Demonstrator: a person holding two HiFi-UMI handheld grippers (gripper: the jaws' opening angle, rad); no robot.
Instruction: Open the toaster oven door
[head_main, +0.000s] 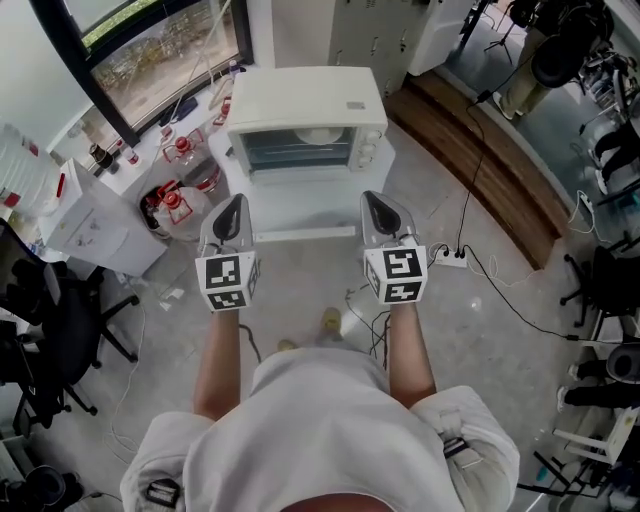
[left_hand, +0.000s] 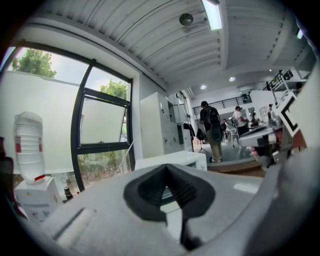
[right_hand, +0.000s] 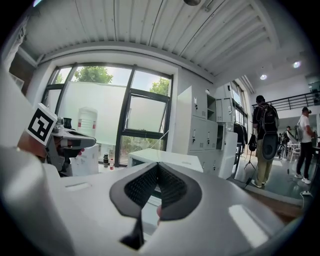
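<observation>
Holds the left claw (head_main: 235, 203) pinched fully shut on nothing, and the right claw (head_main: 380, 200) just the same, ribbed pads (right_hand: 141, 186) meeting with only air between. Carries both level and side by side, tips forward, probably as a ready stance squared to the target, not a reach. Faces the white toaster oven (head_main: 305, 100) straight ahead, apart from both tips, on a low white tabletop (head_main: 300, 212) near the window (head_main: 160, 50). Shows the glass door (head_main: 297, 152) seemingly shut, front turned this way. Calls for parting a claw before taking the door's handle, not clearly made out here.
</observation>
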